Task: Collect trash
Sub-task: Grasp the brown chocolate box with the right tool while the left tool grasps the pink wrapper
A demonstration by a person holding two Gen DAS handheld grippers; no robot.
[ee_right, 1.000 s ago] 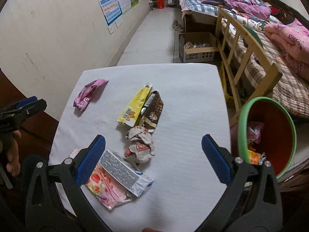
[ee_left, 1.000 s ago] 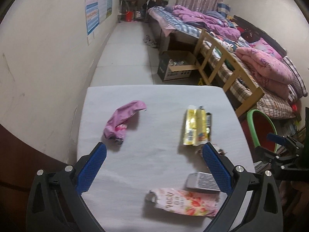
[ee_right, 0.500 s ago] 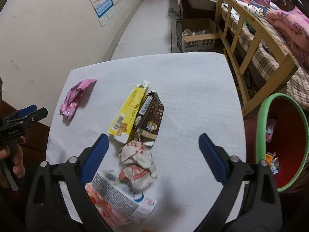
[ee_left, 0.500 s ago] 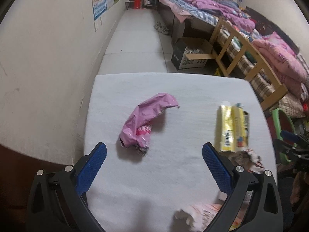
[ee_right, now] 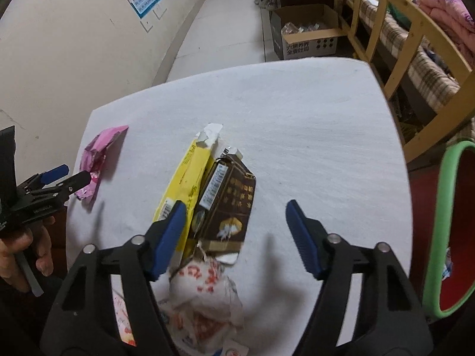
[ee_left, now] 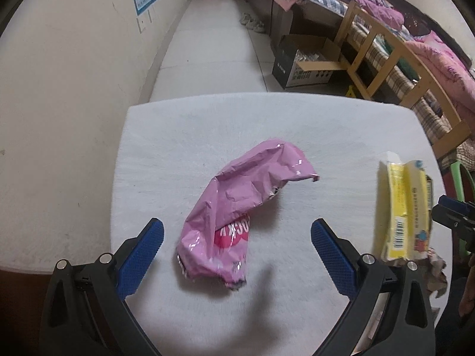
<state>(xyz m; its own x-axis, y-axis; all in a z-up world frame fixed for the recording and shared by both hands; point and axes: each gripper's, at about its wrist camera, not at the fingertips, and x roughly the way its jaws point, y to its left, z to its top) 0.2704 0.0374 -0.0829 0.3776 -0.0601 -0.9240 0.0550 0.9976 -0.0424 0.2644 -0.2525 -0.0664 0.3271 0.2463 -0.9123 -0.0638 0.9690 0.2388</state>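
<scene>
A crumpled pink wrapper (ee_left: 237, 207) lies on the white table (ee_left: 184, 136). My left gripper (ee_left: 237, 237) hangs over it, open, with the wrapper's near end between its blue pads, untouched. In the right wrist view my right gripper (ee_right: 236, 222) is over a brown carton (ee_right: 228, 204) and a yellow carton (ee_right: 185, 178). Its jaws are closing; the brown carton lies between them, with the left pad over the yellow carton's edge and the right pad clear of both. A crumpled white-and-red wrapper (ee_right: 204, 296) lies under the gripper's base. The pink wrapper (ee_right: 99, 151) shows at far left.
A red bin with a green rim (ee_right: 445, 225) stands off the table's right side with some trash inside. A wooden bed frame (ee_right: 415, 29) and a cardboard box (ee_right: 305, 32) stand beyond the table. A hand (ee_right: 20, 252) holds the left gripper (ee_right: 66, 176).
Both grippers have come down and forward over the table. The left now frames the pink wrapper. The right gripper's jaws have narrowed around the cartons.
</scene>
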